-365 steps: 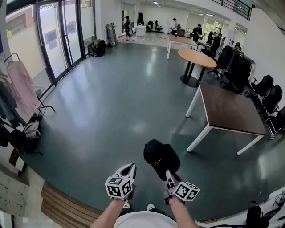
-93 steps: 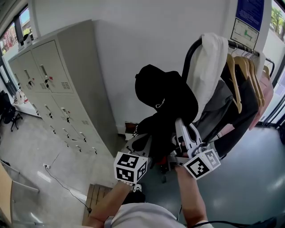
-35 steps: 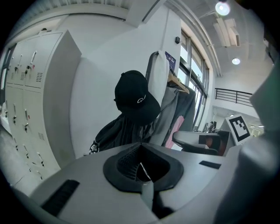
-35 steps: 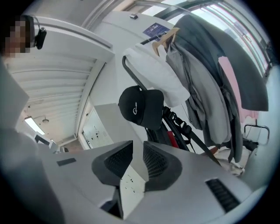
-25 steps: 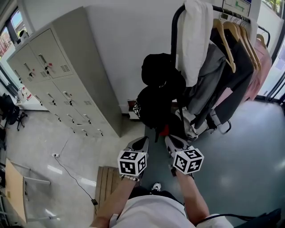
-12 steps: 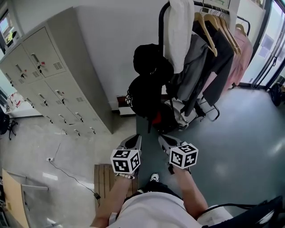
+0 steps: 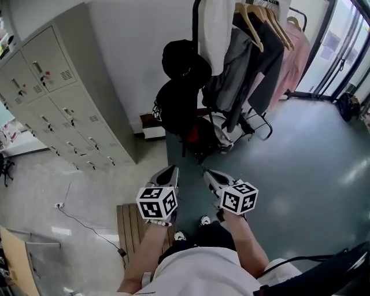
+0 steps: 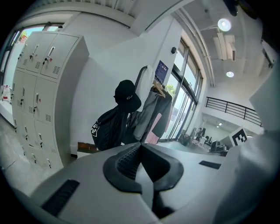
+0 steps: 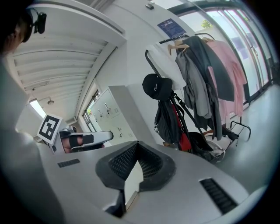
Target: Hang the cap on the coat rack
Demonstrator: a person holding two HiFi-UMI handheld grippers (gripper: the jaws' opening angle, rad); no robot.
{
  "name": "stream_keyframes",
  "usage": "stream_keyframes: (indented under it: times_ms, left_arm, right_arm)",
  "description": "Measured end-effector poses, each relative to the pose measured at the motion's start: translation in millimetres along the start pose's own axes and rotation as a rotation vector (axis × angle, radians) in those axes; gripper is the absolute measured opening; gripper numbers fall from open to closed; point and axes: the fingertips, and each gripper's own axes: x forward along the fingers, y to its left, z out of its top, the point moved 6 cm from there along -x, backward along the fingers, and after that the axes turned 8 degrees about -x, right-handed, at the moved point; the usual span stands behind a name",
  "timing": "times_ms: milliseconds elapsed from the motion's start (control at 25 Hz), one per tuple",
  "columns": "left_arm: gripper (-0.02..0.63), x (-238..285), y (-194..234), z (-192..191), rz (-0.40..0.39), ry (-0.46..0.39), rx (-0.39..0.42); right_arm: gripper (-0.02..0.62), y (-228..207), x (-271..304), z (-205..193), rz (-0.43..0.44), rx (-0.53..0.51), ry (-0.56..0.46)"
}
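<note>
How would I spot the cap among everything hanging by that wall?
Start at the tall grey metal lockers; just to their right stands a black metal clothes rack loaded with hanging garments. At the rack's locker-side end, the rounded black cap hangs directly above a black backpack. It is small and domed, while its neighbours are long draped clothes and that bulkier bag.
</note>
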Motion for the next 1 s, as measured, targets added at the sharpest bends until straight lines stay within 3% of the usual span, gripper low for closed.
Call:
stream_keyframes:
  times_ms: [560,1000]
  left_arm:
    - [0.003,2,-49,-8,0.035,-0.062,-0.01]
    - [0.003,1,-53,-14,0.04,-0.059,-0.02]
  right_arm:
    - [0.003,-26,-30,29,0.043,-0.007,-0.025]
    - [0.003,-10,-27,33,0.062,-0.021,-0.031]
